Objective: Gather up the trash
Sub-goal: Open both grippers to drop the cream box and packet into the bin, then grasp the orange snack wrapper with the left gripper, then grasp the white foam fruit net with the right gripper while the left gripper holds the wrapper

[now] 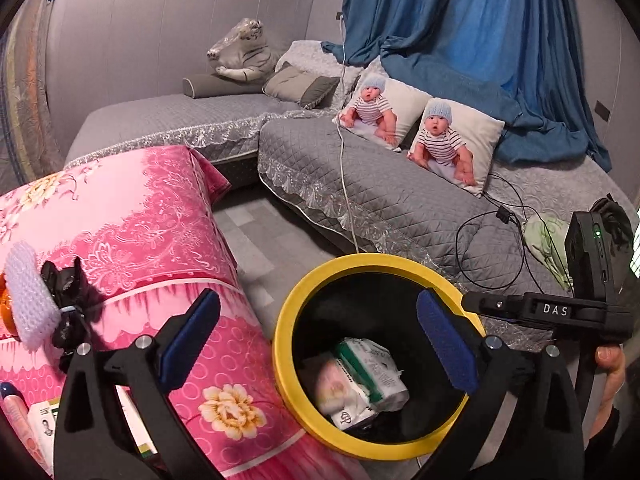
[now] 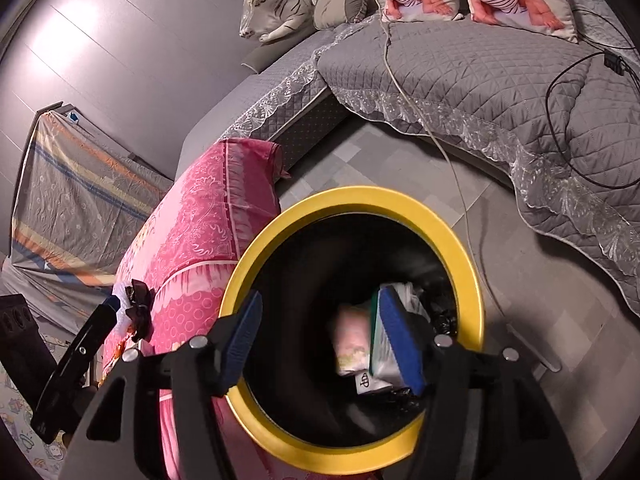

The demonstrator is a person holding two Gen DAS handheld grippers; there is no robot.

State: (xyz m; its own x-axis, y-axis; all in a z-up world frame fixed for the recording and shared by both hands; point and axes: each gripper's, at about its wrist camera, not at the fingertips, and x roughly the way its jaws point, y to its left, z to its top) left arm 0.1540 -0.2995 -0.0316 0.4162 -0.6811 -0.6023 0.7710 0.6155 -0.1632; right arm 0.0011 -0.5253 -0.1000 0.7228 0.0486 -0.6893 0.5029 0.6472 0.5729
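Trash packets (image 1: 360,380) inside yellow-rimmed bin (image 1: 288,320), floor (image 1: 256,232) beyond.

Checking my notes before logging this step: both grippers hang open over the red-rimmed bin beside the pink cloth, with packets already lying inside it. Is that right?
Not quite: the bin's rim is yellow, not red, as the right wrist view shows. The rest holds: left gripper and right gripper are open, the pink cloth lies beside it, and packets lie inside.
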